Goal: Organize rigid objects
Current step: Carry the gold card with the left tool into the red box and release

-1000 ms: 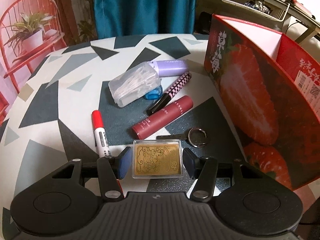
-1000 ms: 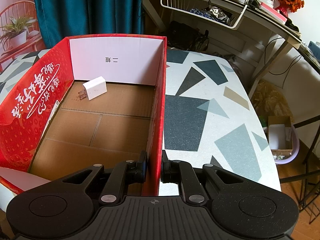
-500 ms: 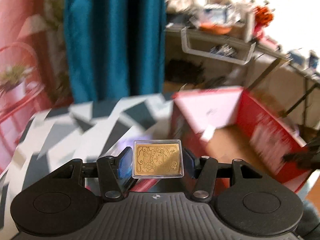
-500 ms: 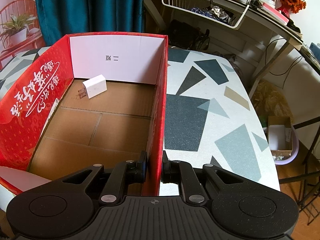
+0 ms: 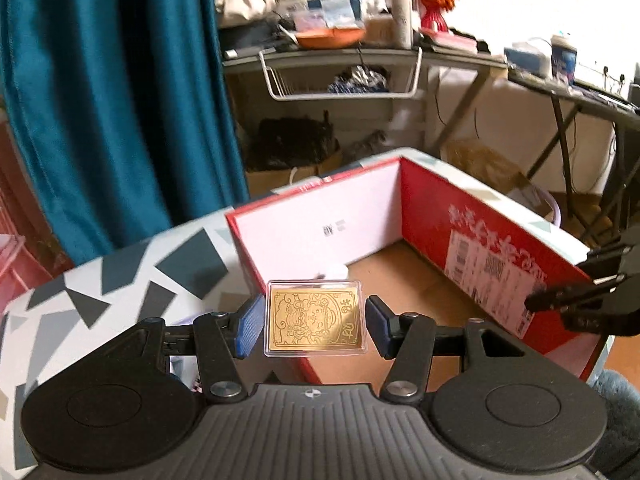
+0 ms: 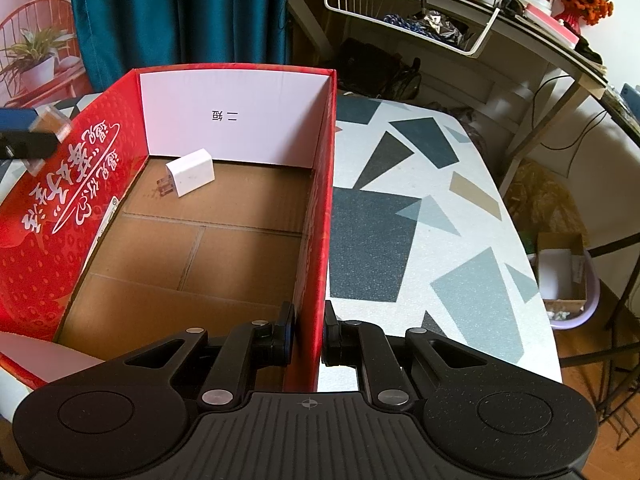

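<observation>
My left gripper is shut on a gold card in a clear case and holds it in the air, over the near left wall of the open red strawberry box. In the right wrist view, the left gripper's fingertips and the case show at the left edge above the box wall. A white charger lies on the box floor near the far white wall; from the left wrist the card half hides the charger. My right gripper is shut on the box's right wall.
The patterned table extends to the right of the box. Behind it stand a cluttered desk with a white wire basket and a teal curtain. A purple bin sits on the floor at the right.
My left gripper lifted the gold card off the table, away from the pens and other items, and swung right toward the box. The right gripper stayed on the box wall.
</observation>
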Demonstrator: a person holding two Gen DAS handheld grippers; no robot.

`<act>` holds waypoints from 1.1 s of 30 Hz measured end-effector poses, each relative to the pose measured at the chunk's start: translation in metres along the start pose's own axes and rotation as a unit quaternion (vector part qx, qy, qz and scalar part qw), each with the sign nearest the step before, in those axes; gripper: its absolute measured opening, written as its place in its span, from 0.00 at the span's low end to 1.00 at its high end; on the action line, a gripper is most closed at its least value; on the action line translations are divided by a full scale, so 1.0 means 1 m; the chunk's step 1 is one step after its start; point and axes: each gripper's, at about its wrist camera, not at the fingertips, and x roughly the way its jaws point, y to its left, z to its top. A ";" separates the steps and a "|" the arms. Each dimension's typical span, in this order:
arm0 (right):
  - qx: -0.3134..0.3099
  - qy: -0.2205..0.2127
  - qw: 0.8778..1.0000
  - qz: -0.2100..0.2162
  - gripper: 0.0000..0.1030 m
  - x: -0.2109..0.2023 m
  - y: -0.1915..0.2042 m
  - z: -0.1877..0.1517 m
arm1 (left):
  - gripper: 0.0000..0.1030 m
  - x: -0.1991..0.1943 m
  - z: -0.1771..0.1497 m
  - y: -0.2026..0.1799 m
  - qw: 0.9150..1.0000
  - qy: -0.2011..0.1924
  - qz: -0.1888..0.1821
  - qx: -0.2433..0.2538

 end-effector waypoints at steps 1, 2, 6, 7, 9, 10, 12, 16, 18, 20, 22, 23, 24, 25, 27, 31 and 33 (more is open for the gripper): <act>0.000 0.000 1.000 0.001 0.11 0.000 0.000 0.000 | 0.56 0.003 -0.002 0.001 1.000 0.006 -0.004 -0.003; 0.000 0.000 1.000 0.001 0.11 0.000 0.000 0.000 | 0.56 0.005 -0.003 0.002 1.000 0.010 -0.006 -0.005; 0.000 0.000 1.000 0.000 0.11 0.000 0.000 0.000 | 0.56 0.009 -0.004 -0.002 1.000 0.010 -0.003 0.006; 0.001 0.001 1.000 0.001 0.11 0.000 0.000 0.000 | 0.56 0.009 -0.005 -0.003 1.000 0.010 -0.004 0.009; 0.001 0.002 1.000 0.001 0.11 0.001 0.001 0.000 | 0.56 0.008 -0.004 -0.002 1.000 0.010 -0.006 0.011; 0.001 0.002 1.000 0.001 0.11 0.001 0.001 0.000 | 0.56 0.009 -0.004 -0.002 1.000 0.010 -0.008 0.012; 0.002 0.003 1.000 0.001 0.11 0.001 0.000 -0.001 | 0.56 0.009 -0.004 -0.002 1.000 0.010 -0.013 0.015; 0.004 0.004 1.000 0.002 0.11 0.001 0.000 -0.001 | 0.57 0.008 -0.003 -0.002 0.999 0.013 -0.016 0.027; 0.005 0.004 1.000 0.002 0.12 0.001 0.000 -0.001 | 0.59 0.008 -0.002 -0.001 0.999 0.013 -0.021 0.025; 0.005 0.004 1.000 0.002 0.12 0.001 0.000 -0.001 | 0.60 0.007 -0.002 0.002 0.999 0.012 -0.029 0.020; 0.005 0.004 1.000 0.002 0.12 0.001 0.000 -0.001 | 0.60 0.002 -0.002 0.006 0.999 0.003 -0.032 0.011; 0.004 0.004 1.000 0.002 0.12 0.001 0.000 -0.001 | 0.61 -0.001 -0.001 0.009 0.999 -0.003 -0.033 0.005; 0.004 0.004 1.000 0.002 0.11 0.001 0.000 -0.001 | 0.61 -0.005 -0.001 0.013 0.999 -0.009 -0.034 -0.003; 0.005 0.004 1.000 0.002 0.11 0.001 0.000 -0.001 | 0.61 -0.010 -0.001 0.018 0.999 -0.016 -0.034 -0.012; 0.005 0.003 1.000 0.003 0.11 0.001 0.000 -0.001 | 0.61 -0.020 -0.002 0.030 0.999 -0.030 -0.031 -0.028; 0.010 0.000 1.000 0.005 0.11 -0.001 -0.001 -0.003 | 0.61 -0.037 -0.010 0.059 0.998 -0.038 -0.004 -0.056; 0.013 -0.003 1.000 0.005 0.11 -0.001 -0.002 -0.004 | 0.61 -0.042 -0.017 0.076 0.997 -0.034 0.015 -0.074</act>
